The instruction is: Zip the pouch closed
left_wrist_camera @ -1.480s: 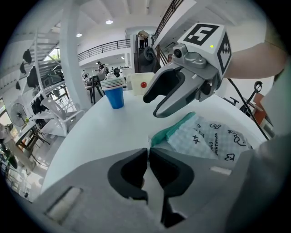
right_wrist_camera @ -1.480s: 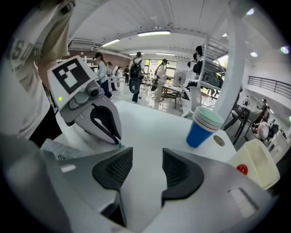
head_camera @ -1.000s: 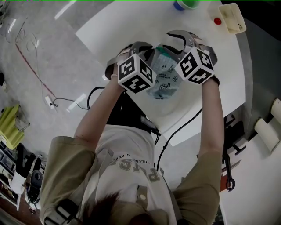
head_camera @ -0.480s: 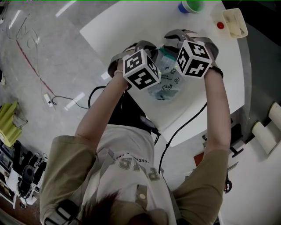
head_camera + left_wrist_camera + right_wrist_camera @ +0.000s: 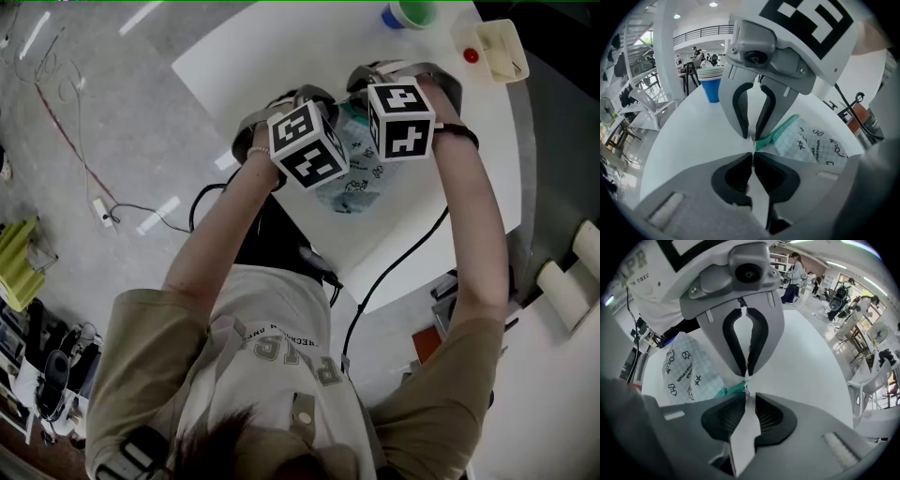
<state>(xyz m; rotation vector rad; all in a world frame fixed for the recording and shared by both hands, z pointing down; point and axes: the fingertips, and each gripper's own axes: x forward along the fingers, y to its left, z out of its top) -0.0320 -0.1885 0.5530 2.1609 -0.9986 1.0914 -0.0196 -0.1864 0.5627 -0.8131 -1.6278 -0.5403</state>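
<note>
The left tool (image 5: pixel 753 139) clamps one end of the pouch's (image 5: pixel 813 145) teal zip edge (image 5: pixel 780 132). The right tool (image 5: pixel 746 377), its jaws just closing, pinches the other end.

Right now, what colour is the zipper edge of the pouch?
Teal green. The zipper edge shows best in the left gripper view.

Bright o/h light, fisheye-warped edges

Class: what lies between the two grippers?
The pouch, seen in the head view between the left gripper and the right gripper, whose jaws have just been closing on its teal zipper end.
</note>
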